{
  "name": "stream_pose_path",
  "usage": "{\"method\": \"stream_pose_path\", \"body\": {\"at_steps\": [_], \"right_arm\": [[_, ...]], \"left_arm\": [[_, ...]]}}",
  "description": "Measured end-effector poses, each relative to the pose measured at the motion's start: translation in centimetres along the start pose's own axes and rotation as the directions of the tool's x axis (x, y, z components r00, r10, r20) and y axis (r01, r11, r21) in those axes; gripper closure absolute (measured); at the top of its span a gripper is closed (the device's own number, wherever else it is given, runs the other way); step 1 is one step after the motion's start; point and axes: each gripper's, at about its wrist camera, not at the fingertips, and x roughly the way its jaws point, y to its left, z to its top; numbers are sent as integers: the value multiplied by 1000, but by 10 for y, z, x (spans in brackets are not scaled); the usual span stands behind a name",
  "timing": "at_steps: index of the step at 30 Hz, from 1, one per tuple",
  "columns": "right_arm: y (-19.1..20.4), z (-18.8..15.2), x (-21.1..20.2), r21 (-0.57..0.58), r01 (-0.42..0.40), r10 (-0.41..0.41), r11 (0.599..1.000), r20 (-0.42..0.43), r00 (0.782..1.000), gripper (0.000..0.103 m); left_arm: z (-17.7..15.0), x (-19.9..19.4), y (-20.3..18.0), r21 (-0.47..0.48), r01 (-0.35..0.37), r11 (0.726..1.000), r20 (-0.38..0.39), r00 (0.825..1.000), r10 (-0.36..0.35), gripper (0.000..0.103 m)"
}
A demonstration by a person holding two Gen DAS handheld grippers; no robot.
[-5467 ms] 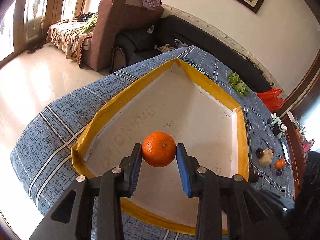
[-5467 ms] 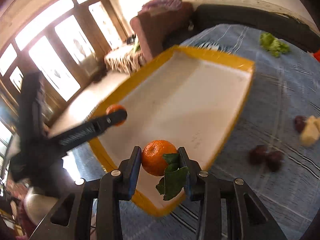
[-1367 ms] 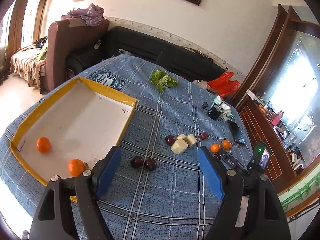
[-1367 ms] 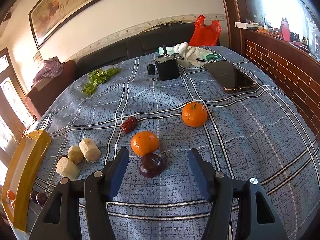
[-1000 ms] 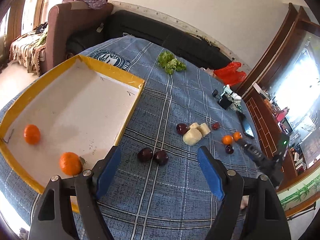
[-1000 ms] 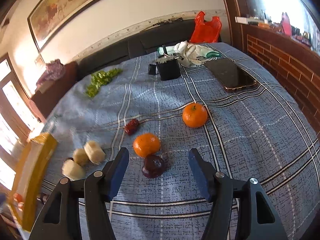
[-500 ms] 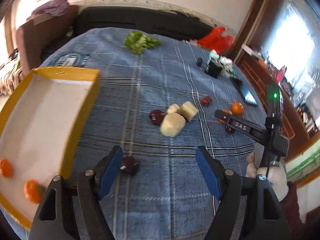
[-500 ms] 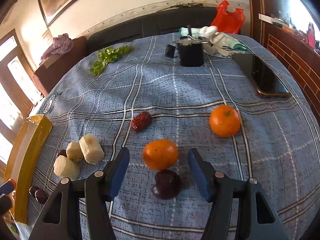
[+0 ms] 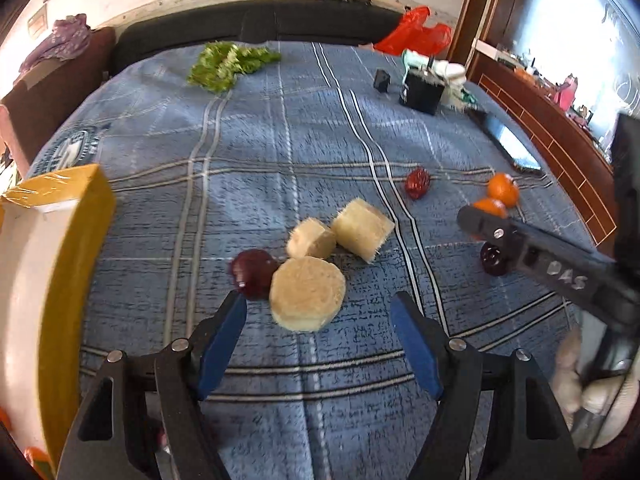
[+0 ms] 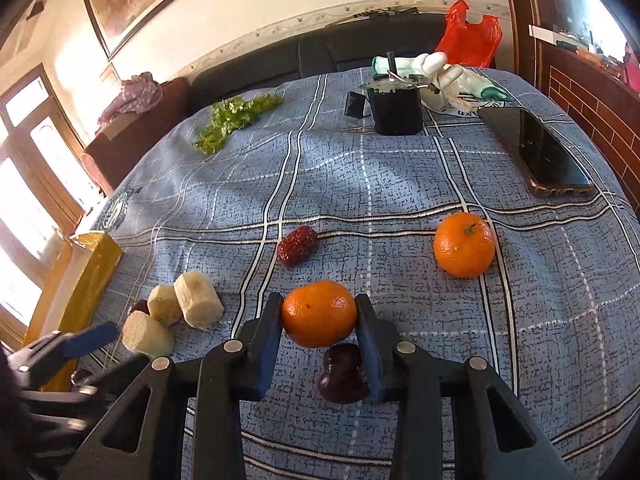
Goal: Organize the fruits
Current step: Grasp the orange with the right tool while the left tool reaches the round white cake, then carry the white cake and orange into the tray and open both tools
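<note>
In the right wrist view my right gripper (image 10: 319,314) has its jaws closing, and both pads touch the sides of an orange (image 10: 319,320) on the blue checked cloth. A dark plum (image 10: 344,374) lies just under the jaws. A second orange (image 10: 464,244) and a red date (image 10: 297,246) lie farther off. My left gripper (image 9: 318,304) is open and hovers over three pale cut chunks (image 9: 307,298) and a dark plum (image 9: 254,274), with nothing between its pads. The yellow-rimmed tray (image 9: 80,220) is at the left, with an orange (image 9: 36,458) at its near edge.
At the far side of the table are green leaves (image 10: 232,118), a black holder (image 10: 396,108), white gloves (image 10: 452,76) and a red bag (image 10: 468,32). A phone (image 10: 548,152) lies at the right edge. A sofa stands behind the table.
The right jaws have closed in from wide apart onto the orange. The left gripper has swung from beside the tray across to the pale chunks and come lower.
</note>
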Motion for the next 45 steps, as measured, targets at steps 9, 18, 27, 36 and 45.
{"method": "stream_pose_path", "body": {"at_steps": [9,18,27,36,45], "right_arm": [[-4,1,-7,27,-5,4,1000,33,999,64],[3,-3,-19,0,-1,1,1000,78,997,64],[31,-8,-33,-81,69,-58,994,137,989,64],[168,-22,-70,-276,-182,207,944,67,976,64],[310,-70,-21,-420,-379,327,825,-194,925,63]], "left_arm": [[-2,0,10,-49,-45,998,36,998,46,67],[-17,-61,33,-151,5,988,121,993,14,67],[-56,-151,113,-277,-77,958,230,963,144,67],[-95,-179,221,-448,-180,876,176,942,284,67],[-108,-159,273,-499,-180,848,119,955,273,67]]}}
